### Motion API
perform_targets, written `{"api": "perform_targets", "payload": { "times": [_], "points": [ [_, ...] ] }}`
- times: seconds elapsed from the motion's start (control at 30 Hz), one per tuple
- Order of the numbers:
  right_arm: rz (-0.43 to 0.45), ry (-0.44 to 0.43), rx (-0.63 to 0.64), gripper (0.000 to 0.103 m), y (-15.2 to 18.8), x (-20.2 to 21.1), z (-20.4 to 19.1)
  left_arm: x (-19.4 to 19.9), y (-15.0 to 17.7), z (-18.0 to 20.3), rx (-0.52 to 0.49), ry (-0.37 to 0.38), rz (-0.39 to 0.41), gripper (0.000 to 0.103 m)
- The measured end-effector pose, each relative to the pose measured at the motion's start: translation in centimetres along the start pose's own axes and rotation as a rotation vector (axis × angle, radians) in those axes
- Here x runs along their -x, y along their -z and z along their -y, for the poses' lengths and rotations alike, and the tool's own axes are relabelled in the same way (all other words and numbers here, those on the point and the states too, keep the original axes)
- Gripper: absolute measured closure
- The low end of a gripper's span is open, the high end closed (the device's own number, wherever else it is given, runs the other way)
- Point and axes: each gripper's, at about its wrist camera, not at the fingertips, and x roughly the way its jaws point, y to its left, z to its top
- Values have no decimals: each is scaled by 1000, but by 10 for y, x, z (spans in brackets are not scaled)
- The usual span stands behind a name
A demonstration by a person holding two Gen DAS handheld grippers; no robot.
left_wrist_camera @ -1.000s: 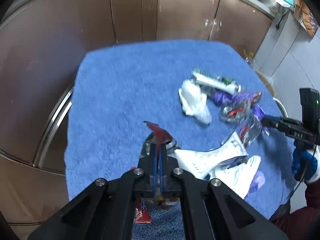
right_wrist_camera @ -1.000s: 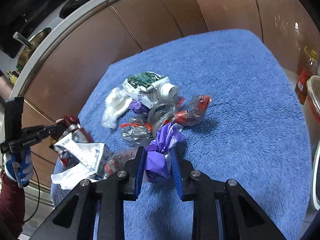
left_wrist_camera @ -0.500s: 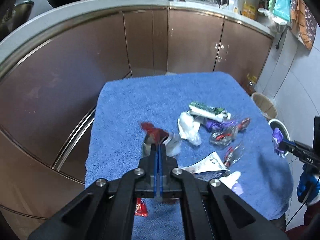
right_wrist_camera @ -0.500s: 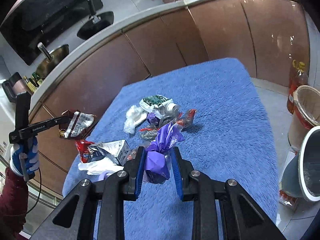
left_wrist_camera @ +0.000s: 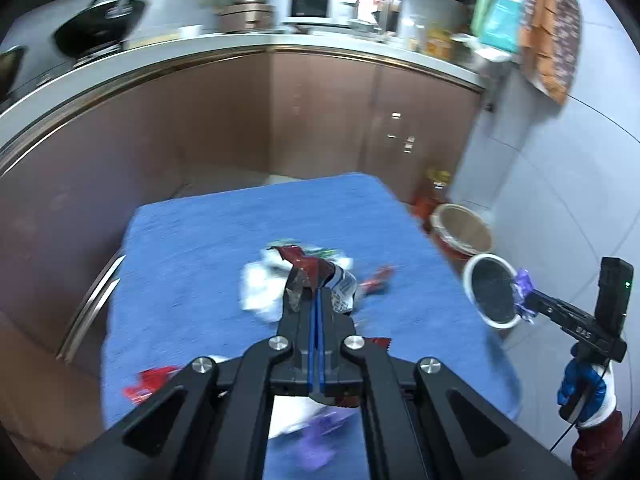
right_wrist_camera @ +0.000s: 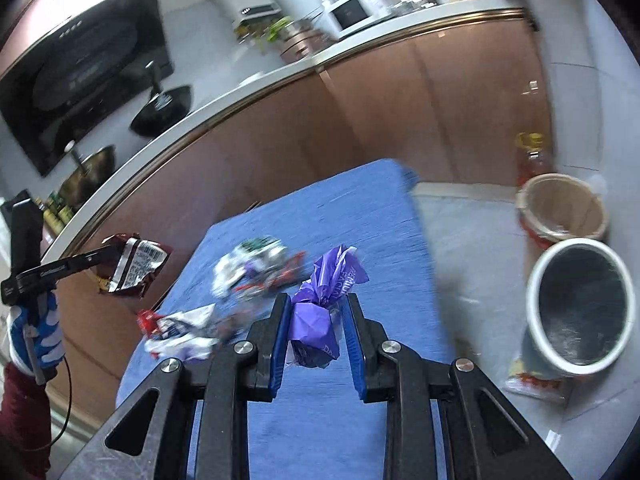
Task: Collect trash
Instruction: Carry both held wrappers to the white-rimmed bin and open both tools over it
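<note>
We hold one piece of trash in each claw, both lifted clear of the blue towel [right_wrist_camera: 332,216]. The left gripper [left_wrist_camera: 316,304] has its jaws pressed fully together on a dark red snack wrapper [left_wrist_camera: 308,276], which sticks up and forward from the tips. The right gripper [right_wrist_camera: 316,320] is clamped, at a narrow setting, on a crumpled purple wrapper [right_wrist_camera: 320,304]; the wrapper fills the gap between the blue pads [right_wrist_camera: 280,332].

The relation that matters is the white-rimmed bin [right_wrist_camera: 580,308]. It stands on the floor past the right edge of the towel, below table level, with its mouth open upward. In the right wrist view it lies to the right of the claw and slightly ahead. In the left wrist view the right claw and its purple load appear in front of the bin rim [left_wrist_camera: 492,292]. We judge the right hand to be the nearer one, so its load should go in first. The left hand has to cross the whole right half of the towel to reach the same opening.

A second, tan basket [right_wrist_camera: 560,208] stands just behind the bin; we cannot tell which of the two is intended. More trash [right_wrist_camera: 252,268] lies on the towel.
</note>
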Motion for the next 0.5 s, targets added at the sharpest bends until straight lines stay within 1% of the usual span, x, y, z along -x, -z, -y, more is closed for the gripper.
{"api": "perform_targets", "payload": {
  "times": [0.07, 0.2, 0.27, 0.33, 0.5],
  "points": [
    [23, 49, -8, 78, -2, 10, 13, -13, -9, 28, -31, 42, -7, 103],
    [72, 167, -41, 78, -7, 26, 53, -47, -30, 89, -93, 127, -34, 103],
    [87, 223, -52, 78, -10, 31, 73, -69, -40, 127, -139, 172, -59, 103],
    [96, 261, -67, 78, -10, 35, 94, -90, -48, 161, -180, 207, -85, 103],
    [90, 363, -131, 78, -11, 25, 151, -154, -62, 245, -260, 296, -163, 103]
  ]
}}
